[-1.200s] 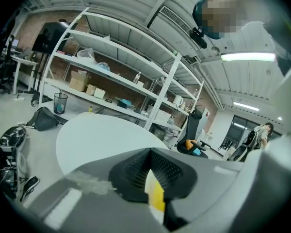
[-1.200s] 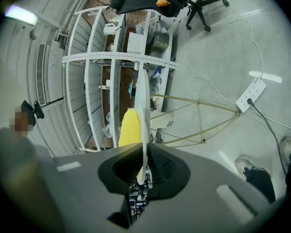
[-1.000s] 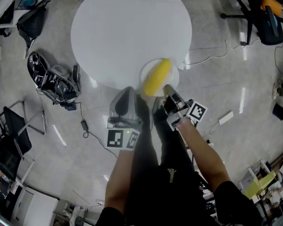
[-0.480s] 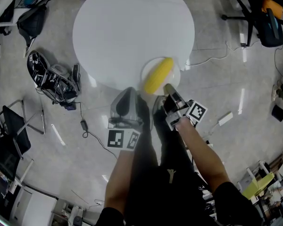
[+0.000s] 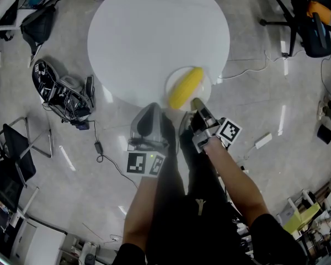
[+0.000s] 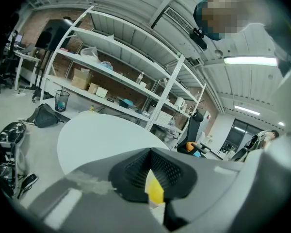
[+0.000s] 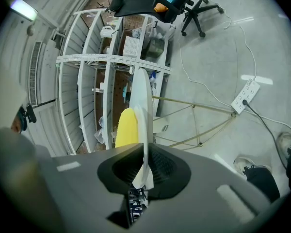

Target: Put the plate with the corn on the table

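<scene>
Little has moved in the last second: the round white plate (image 5: 204, 90) carrying the yellow cob of corn (image 5: 185, 88) hangs where it did, while the round white table (image 5: 154, 32) has slid a shade further under it in the head view. The right gripper (image 5: 194, 103) is clamped on the plate's near rim, and its jaws have just eased open a touch with the thin rim still pinched between them. That looks like the grip starting to relax for the set-down, though I can't tell whether the plate rests on the tabletop yet. It overlaps the table's near edge, partly overhanging. The left gripper (image 5: 149, 107) waits just beside it, jaws all but together on nothing.
</scene>
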`<state>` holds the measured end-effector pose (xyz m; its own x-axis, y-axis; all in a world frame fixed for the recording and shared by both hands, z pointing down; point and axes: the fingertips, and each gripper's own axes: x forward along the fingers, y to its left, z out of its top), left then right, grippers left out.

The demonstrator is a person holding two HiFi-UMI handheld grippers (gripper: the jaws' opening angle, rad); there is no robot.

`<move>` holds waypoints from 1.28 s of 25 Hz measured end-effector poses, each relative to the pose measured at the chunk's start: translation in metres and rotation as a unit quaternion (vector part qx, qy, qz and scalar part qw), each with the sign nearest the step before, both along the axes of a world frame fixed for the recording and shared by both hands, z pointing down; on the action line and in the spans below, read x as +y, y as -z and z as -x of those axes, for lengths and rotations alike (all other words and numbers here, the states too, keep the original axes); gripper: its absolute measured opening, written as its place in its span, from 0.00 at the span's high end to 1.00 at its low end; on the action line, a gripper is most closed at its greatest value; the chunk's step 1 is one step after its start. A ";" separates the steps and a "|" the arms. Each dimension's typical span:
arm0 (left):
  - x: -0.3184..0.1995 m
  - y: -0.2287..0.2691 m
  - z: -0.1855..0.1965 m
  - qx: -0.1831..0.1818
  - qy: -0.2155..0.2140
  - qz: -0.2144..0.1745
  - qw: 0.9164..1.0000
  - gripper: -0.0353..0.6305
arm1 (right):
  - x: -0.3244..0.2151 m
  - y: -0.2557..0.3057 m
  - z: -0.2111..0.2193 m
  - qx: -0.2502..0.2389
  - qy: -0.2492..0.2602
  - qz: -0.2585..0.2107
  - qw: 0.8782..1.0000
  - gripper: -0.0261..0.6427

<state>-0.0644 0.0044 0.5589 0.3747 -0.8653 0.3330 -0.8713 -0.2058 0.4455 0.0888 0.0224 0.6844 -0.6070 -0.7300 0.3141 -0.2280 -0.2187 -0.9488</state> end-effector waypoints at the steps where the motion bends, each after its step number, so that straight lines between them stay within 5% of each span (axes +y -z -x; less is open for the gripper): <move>1: -0.001 0.000 0.000 0.001 0.000 0.000 1.000 0.94 | 0.000 -0.001 0.000 0.002 0.000 0.004 1.000 0.89; 32: -0.010 0.000 0.024 0.009 0.012 0.001 1.000 0.94 | -0.022 -0.022 0.017 0.046 -0.019 0.061 0.997 0.64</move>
<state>-0.0888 -0.0060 0.5592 0.3605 -0.8730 0.3284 -0.8675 -0.1844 0.4620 0.0717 0.0007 0.7062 -0.5445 -0.7046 0.4551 -0.3013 -0.3421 -0.8900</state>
